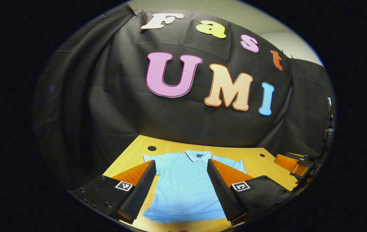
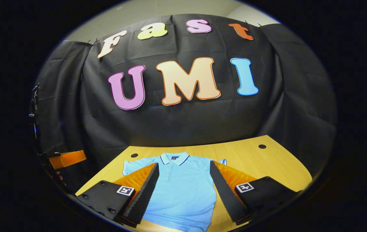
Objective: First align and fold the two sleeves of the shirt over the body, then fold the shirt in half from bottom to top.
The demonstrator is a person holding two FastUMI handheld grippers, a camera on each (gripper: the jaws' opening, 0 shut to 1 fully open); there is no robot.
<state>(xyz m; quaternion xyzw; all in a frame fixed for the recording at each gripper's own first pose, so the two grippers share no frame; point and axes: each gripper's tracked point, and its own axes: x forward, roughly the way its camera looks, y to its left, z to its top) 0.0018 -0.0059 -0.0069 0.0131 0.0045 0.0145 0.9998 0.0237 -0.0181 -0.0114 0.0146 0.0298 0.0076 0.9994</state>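
Left gripper view: left gripper [image 1: 181,164] hangs above the near end of the table [image 1: 131,151], jaws spread wide, nothing between them. Light blue polo shirt [image 1: 185,183] lies flat, face up, straight ahead and below the jaws, collar [image 1: 198,155] at the far end, hem nearest the camera, so its long axis runs away from the gripper. Both short sleeves are spread out to the sides, one sleeve [image 1: 148,158] peeking past the left finger; neither is folded yet. The other gripper shows at the far right edge. Right gripper view: right gripper [image 2: 185,164] also wide open and empty, raised over the near table edge. Shirt is ahead but sits slightly left of its centre line; the far sleeve tip [image 2: 222,160] shows just past the right finger. Likely first step: each gripper drops to the sleeve on its own side, and the distances look roughly equal.
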